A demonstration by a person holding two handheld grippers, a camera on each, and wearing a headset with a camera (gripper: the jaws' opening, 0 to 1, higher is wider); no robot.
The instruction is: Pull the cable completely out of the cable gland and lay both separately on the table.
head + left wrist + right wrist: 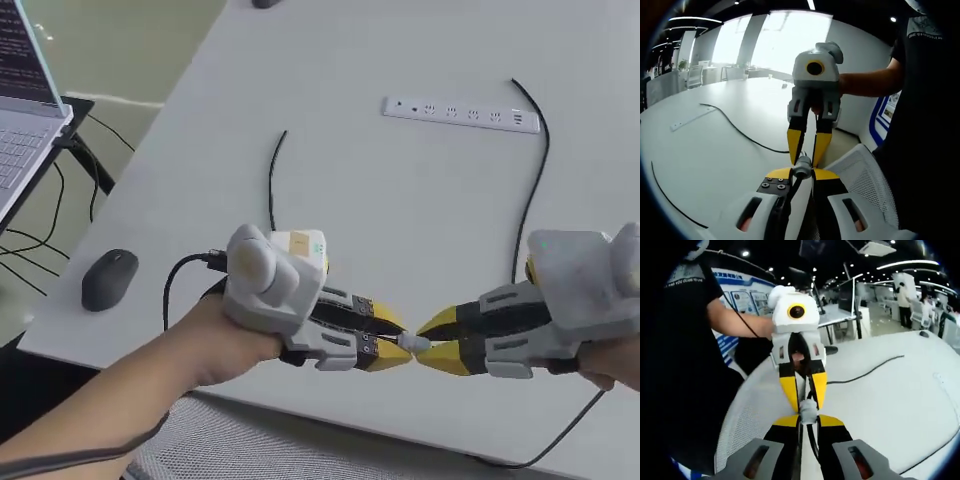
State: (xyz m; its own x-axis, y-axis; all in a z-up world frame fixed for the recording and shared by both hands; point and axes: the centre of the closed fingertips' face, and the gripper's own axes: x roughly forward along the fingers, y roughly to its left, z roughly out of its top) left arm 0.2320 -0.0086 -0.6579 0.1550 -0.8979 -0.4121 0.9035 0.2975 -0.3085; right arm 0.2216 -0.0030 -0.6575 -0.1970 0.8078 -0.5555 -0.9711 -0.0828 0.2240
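L tool (399,342) & R tool (424,347) tip-to-tip on cable gland (411,343)

- The head view looks forward and down from above the white table (400,200). The left gripper (398,345) and right gripper (425,352) sit close beneath it, low in the frame, tip to tip.
- The left gripper view looks along its own jaws, head-on at the right gripper, very near. The table lies on this view's left and the person (925,125) on its right.
- The right gripper view faces the opposite way, head-on at the left gripper and just as near. Here the table is on the right and the person on the left.
- All three views share the cable gland (410,343) between the tips.
- The head view and the left gripper view also share the power strip (460,113) and a black cable (535,180).
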